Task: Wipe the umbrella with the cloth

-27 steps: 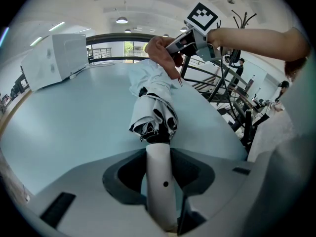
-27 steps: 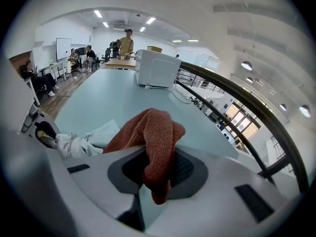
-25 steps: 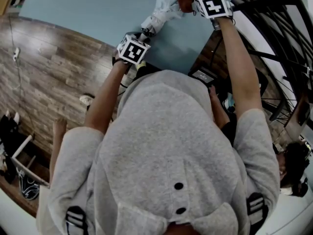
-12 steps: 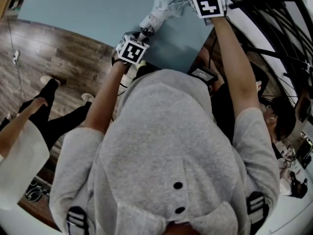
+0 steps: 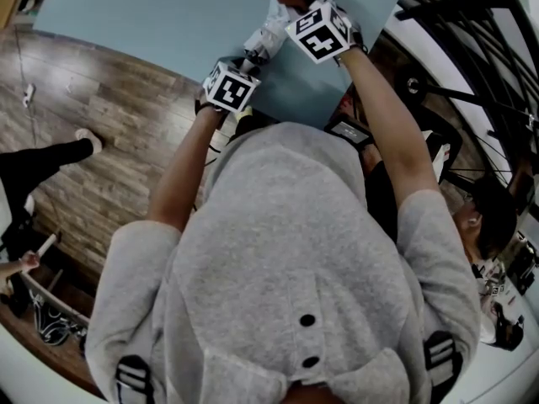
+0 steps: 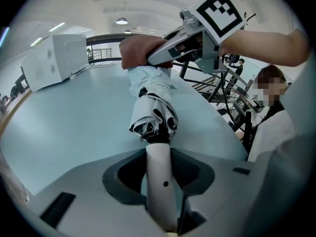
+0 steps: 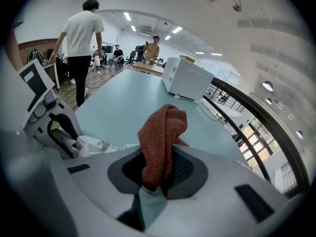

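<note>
Umbrella (image 6: 154,113), folded, lies on the pale blue worktop (image 6: 74,117). Both arms reach forward and down. Left claw (image 6: 161,174) is clenched on its white handle (image 6: 160,157). Right claw (image 7: 157,174), grasping the red-brown cloth (image 7: 161,135), holds it against the canopy's far end.

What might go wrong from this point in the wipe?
1. The right gripper pinches only a bunched fold of the cloth; rubbing may drag it out.
2. The left gripper clamps just the smooth handle, so the umbrella may twist or skid on the table under pressure.
</note>
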Action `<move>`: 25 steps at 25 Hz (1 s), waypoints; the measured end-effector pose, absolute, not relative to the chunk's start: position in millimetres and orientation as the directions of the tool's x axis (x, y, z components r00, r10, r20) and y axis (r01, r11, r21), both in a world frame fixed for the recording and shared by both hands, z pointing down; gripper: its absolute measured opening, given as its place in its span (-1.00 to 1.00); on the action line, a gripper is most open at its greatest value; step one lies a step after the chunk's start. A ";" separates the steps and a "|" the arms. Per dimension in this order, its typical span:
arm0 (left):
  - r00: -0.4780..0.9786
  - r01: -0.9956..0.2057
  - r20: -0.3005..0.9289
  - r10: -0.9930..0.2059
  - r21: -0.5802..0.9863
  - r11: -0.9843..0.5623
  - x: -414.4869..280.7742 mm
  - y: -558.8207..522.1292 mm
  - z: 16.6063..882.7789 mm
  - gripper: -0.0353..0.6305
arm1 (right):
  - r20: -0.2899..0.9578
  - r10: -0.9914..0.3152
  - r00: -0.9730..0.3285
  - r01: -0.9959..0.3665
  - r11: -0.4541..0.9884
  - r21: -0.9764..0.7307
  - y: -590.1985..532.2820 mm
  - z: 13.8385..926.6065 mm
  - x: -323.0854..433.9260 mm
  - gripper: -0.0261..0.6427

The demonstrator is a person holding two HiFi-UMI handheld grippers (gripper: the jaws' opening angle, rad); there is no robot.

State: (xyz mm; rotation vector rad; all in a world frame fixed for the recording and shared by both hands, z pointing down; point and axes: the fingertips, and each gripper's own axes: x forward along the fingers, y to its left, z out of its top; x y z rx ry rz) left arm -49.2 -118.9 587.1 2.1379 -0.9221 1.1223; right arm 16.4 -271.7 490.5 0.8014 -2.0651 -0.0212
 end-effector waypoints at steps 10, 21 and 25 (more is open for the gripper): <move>0.416 -0.775 0.852 -0.318 0.149 -0.615 -47.6 -119.0 589.3 -0.42 | 0.755 -0.520 -0.399 -0.502 0.813 0.295 -262.1 497.6 12.0 -0.67; 0.413 -0.775 0.853 -0.319 0.145 -0.615 -47.1 -120.6 589.3 -0.42 | 0.763 -0.495 -0.415 -0.508 0.822 0.256 -253.0 503.6 6.2 -0.67; 0.412 -0.775 0.853 -0.320 0.143 -0.616 -48.4 -120.5 589.2 -0.42 | 0.763 -0.490 -0.421 -0.514 0.822 0.244 -250.6 502.4 2.9 -0.67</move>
